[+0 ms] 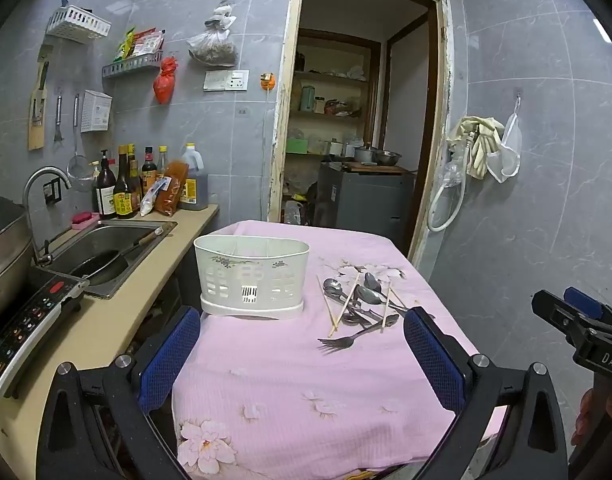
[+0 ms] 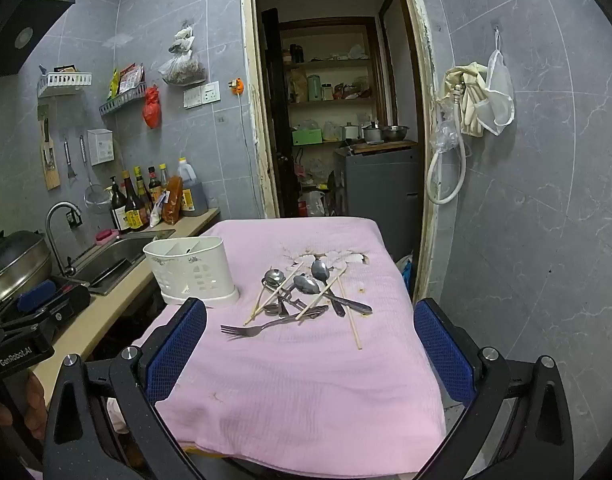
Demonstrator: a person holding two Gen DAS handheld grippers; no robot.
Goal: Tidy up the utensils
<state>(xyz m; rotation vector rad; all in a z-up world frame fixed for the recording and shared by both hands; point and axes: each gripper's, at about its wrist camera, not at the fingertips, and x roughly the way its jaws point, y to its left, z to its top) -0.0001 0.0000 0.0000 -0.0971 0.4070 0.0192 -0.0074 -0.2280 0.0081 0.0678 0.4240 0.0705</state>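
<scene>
A white plastic utensil holder (image 1: pixel 252 276) (image 2: pixel 192 270) with slotted sides stands upright on the pink cloth at the table's left side. To its right lies a loose pile of metal spoons (image 1: pixel 370 294) (image 2: pixel 306 284), a fork (image 1: pixel 338 342) (image 2: pixel 246 330) and several wooden chopsticks (image 1: pixel 344 308) (image 2: pixel 349 316). My left gripper (image 1: pixel 302 356) is open and empty, held above the near part of the table. My right gripper (image 2: pixel 310 348) is open and empty, near the pile's front. Each gripper's body shows at the edge of the other's view.
The table (image 1: pixel 306 400) (image 2: pixel 298 380) is covered in a pink floral cloth. A counter with a sink (image 1: pixel 110 248), a pan, sauce bottles (image 1: pixel 122 192) and an induction cooker (image 1: pixel 26 328) runs along the left. An open doorway (image 2: pixel 338 120) lies beyond the table.
</scene>
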